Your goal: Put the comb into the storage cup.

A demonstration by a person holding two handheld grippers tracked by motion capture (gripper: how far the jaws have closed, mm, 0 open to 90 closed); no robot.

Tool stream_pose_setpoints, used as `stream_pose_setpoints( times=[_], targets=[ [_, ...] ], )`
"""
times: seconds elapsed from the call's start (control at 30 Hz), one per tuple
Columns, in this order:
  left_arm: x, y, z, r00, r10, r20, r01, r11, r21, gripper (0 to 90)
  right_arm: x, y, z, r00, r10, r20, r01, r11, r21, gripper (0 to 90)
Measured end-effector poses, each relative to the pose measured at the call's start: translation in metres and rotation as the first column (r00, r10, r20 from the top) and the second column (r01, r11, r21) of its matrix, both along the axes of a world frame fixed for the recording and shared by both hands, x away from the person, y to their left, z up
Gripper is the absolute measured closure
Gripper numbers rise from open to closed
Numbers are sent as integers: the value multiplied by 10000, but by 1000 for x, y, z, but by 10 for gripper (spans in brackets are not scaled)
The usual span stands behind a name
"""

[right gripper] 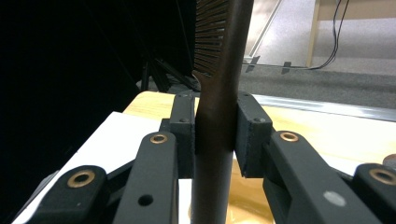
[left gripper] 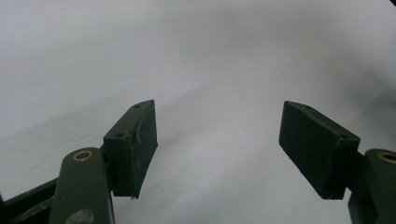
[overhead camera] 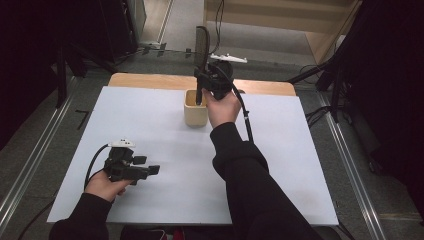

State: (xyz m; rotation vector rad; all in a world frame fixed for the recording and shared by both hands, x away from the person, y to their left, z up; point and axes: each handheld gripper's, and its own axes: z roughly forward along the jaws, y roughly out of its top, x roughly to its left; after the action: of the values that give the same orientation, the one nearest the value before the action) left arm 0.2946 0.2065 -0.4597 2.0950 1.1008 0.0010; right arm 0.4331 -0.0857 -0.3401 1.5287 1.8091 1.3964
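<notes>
The right gripper [overhead camera: 201, 82] is closed on the handle of a dark brown plastic comb [overhead camera: 201, 47], and in the right gripper view its two black pads press on the handle from both sides. The comb [right gripper: 218, 93] stands upright, with its toothed part above the jaws and its lower end going down into a small beige square cup [overhead camera: 195, 111]. This cup stands on the white sheet [overhead camera: 150, 125] that covers the wooden desk [overhead camera: 150, 80], near the far edge and about in the middle. The right hand [overhead camera: 223, 107] holds the gripper just beside the cup. The left gripper [overhead camera: 155, 170] rests low over the near left part of the sheet, well apart from the cup. Its jaws stand wide open, with nothing between them, and the left gripper view shows the white sheet [left gripper: 210, 70] under them.
</notes>
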Motion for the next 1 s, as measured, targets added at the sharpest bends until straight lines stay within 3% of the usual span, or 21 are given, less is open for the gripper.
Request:
stream_pose_setpoints(
  times=[0.33,0.57,1.0],
  targets=[
    [1,1,0,10000,-15,-78,15,10000,-14,285,17,2,0,9995,-301,-115,300,9994,-142,703],
    [1,0,-1,10000,-40,-52,40,10000,7,285,28,0,-5,9986,-525,-58,527,9983,247,703],
    [1,0,-1,10000,-52,-55,52,10000,-12,285,38,1,-15,9967,-812,-35,811,9962,-302,702]
  ],
)
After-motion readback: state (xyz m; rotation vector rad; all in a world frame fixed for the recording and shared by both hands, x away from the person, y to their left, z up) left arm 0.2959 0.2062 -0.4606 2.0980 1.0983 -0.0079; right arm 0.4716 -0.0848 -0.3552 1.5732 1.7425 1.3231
